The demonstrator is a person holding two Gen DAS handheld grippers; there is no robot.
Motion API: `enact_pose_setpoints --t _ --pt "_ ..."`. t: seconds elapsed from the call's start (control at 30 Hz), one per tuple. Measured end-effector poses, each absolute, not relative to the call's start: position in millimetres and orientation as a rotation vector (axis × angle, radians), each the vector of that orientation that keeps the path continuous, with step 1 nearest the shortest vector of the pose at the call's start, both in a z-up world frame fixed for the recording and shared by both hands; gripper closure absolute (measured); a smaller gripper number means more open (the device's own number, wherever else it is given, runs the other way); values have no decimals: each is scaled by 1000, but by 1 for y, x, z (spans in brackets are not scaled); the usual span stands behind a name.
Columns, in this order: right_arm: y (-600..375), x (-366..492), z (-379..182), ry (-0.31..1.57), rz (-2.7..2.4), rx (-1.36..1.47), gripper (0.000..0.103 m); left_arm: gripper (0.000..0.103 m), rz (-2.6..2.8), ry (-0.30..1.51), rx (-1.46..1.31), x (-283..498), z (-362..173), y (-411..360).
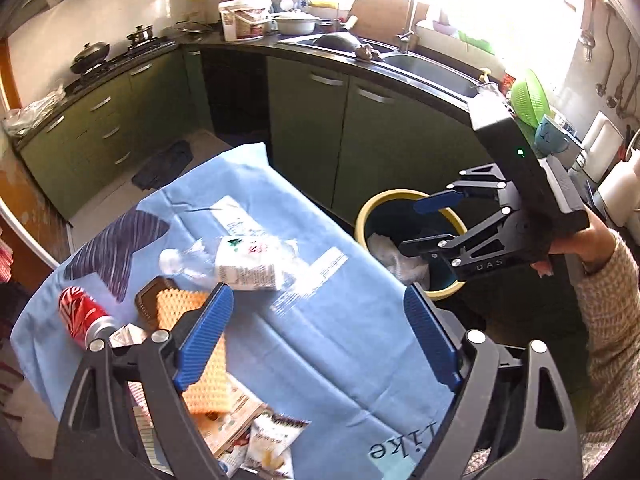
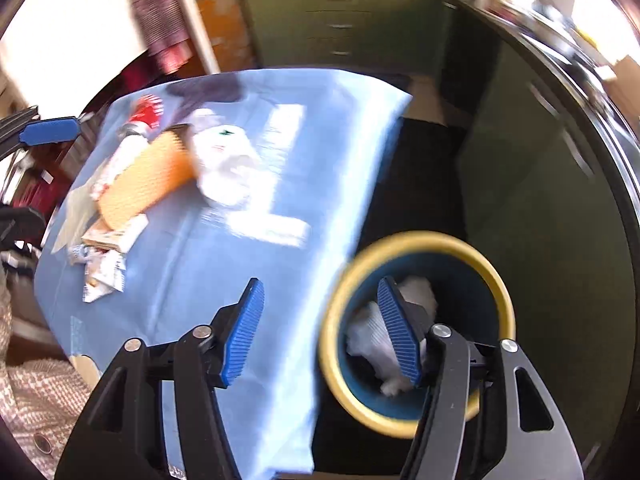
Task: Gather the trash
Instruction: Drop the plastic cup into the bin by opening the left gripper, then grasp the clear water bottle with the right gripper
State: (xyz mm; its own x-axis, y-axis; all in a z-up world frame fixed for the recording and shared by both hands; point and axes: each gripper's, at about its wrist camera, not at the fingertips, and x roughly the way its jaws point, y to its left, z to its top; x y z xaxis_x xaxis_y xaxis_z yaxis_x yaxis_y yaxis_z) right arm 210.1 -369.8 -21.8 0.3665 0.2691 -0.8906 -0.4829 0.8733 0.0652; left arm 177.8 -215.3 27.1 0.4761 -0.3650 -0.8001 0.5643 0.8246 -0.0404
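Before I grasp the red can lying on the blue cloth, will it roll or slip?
The red can lies on its side, so it would probably roll if nudged. Its shiny metal skin may slip between pads. It looks small and probably light.

Green cabinets (image 1: pixel 312 120) run under a dark counter across the far side of the kitchen. At twelve o'clock a steel sink (image 1: pixel 432 68) sits below a bright window, its tap (image 1: pixel 408 24) rising just behind. At eleven o'clock stand a white tub (image 1: pixel 242 18) and a white pot (image 1: pixel 296 22). At ten o'clock a black wok (image 1: pixel 90 54) rests on the stove. At two o'clock a green colander (image 1: pixel 528 98) leans beside what looks like a blue mug (image 1: pixel 550 136). A dark mat (image 1: pixel 164 164) lies on the floor.
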Motion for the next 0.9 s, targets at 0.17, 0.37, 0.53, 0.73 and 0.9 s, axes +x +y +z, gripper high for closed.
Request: enact_pose_setpoints --t 0.17,0.37,0.53,0.73,0.9 --pt "-278 242 -13 1091 614 -423 32 20 -516 904 184 175 27 -156" --pt "-215 281 -35 1159 651 -578 28 20 -469 919 128 175 19 -111" --pt "-197 305 -63 1240 617 -659 28 20 -458 934 106 173 14 -90" --pt "-190 317 -87 1312 637 -649 28 19 -469 934 103 170 13 -85" --pt "-189 322 -96 1323 625 -624 37 19 -473 937 111 168 13 -88"
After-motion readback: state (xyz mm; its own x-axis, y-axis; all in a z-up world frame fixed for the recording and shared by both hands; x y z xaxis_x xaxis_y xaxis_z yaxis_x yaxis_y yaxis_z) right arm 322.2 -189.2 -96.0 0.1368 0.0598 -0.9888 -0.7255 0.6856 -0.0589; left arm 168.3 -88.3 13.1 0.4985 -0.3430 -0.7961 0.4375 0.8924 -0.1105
